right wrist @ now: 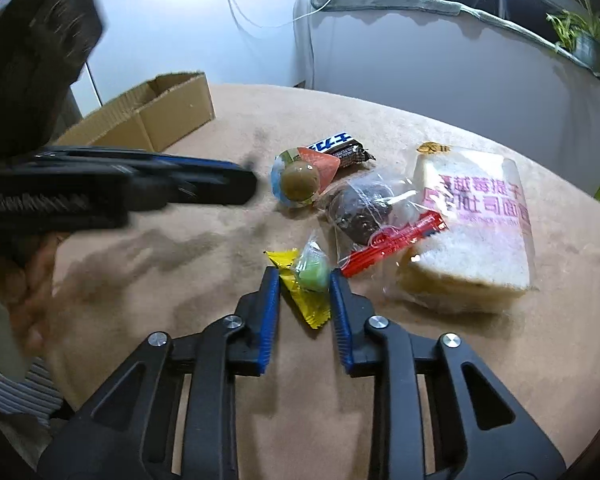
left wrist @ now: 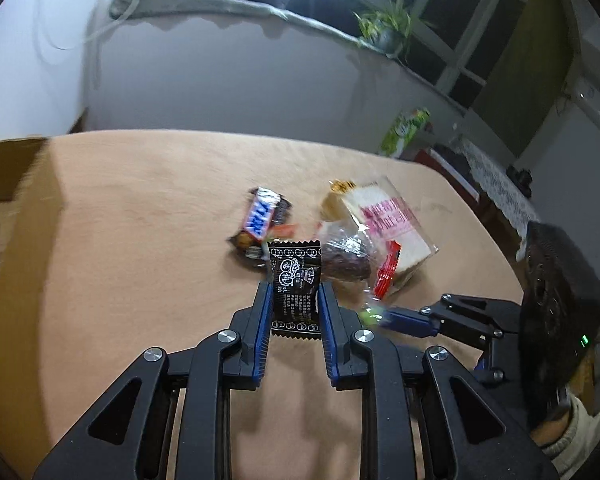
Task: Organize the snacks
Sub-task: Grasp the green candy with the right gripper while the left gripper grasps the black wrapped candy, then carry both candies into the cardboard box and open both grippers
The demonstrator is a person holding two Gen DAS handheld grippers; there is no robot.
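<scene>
- The left gripper clamps a black candy packet by its edges, lifted above the table; the thin wrapper could slip out.
- The right gripper straddles a green candy on a yellow wrapper; whether it grips is unclear.
- The cardboard box sits far left.

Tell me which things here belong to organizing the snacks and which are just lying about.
Job: black sachet in the left gripper; yellow-and-green candy between the right gripper fingers; Snickers bar; bagged bread; cardboard box.
Lying about: potted plant; green carton.
</scene>
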